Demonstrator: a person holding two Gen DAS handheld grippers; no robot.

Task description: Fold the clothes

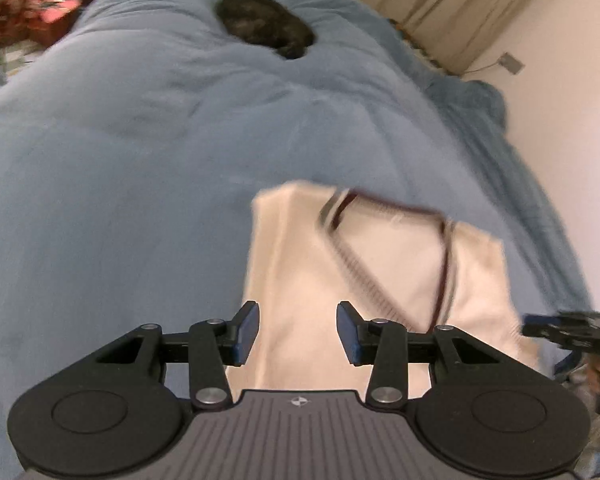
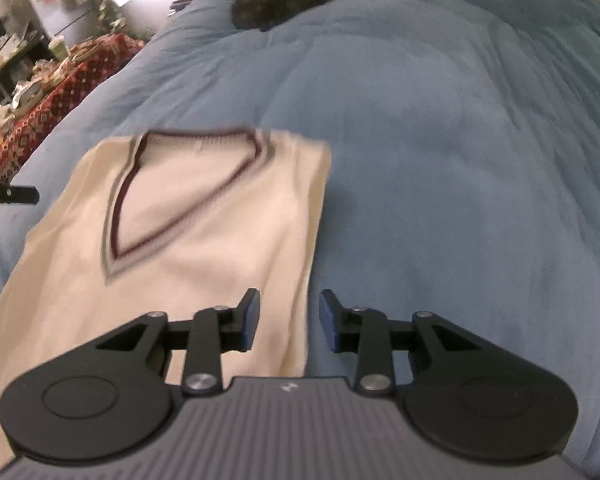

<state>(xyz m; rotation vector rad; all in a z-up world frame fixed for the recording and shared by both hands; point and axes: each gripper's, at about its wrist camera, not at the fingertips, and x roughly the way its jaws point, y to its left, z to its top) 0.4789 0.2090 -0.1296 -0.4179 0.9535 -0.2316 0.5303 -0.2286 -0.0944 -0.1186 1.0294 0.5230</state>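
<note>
Two hand-held grippers agape above cream vest [image 2: 204,216]; blue duvet [image 2: 460,160] all round.

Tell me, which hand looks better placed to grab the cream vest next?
Probably the left gripper: its open jaws hover over the cream vest. The right gripper, open too, straddles the vest's side edge, half over the blue duvet.

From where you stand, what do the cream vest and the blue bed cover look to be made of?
The cream vest looks like knitted yarn, matte, with ribbed striped trim along its V-neck; blur hides the stitches. The blue bed cover looks like soft, puffy, matte fabric, going by its rounded folds.
</note>
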